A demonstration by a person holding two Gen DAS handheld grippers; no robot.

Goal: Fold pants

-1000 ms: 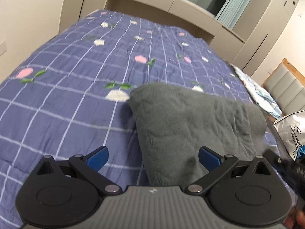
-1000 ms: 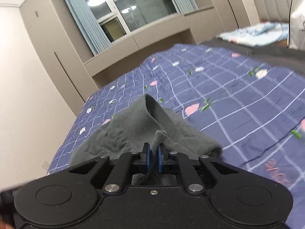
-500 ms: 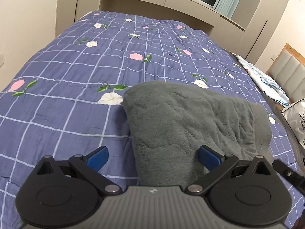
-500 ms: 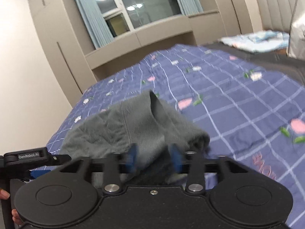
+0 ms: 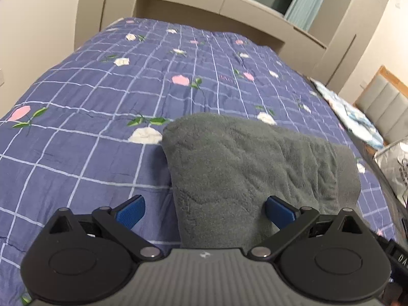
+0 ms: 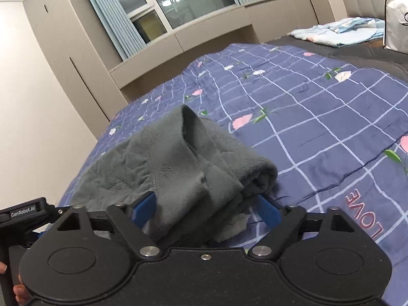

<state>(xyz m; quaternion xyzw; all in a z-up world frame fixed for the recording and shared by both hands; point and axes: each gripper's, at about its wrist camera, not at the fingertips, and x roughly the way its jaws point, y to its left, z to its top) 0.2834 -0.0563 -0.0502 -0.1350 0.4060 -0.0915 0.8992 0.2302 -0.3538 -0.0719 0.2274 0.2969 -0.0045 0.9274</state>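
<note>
Right wrist view puts the grey fleece pants point(image 6: 178, 163) directly ahead of my right gripper point(image 6: 205, 210), a thick bundle whose near end sags between my blue fingers point(image 6: 144, 207); my jaws are opening, the cloth lies between them, and the pads do not press on it. Off my left gripper point(image 5: 205, 209), the same pants point(image 5: 255, 168) run forward from between the fingertips, closer to the right pad, lying flat and smooth on that side; those jaws stand wide apart and grip nothing. By my judgement the folding is nearly done: the pants sit as a compact stack with rounded folded edges. What is left looks like tidying, since in the right view a flap stands up at the far end and a loose pale bit sticks out near my right finger. Under the pants lies the blue checked quilt point(image 5: 102, 127) with flowers, and well beyond my fingers a pale blue cloth point(image 6: 339, 32) rests at the bed's far side.
</note>
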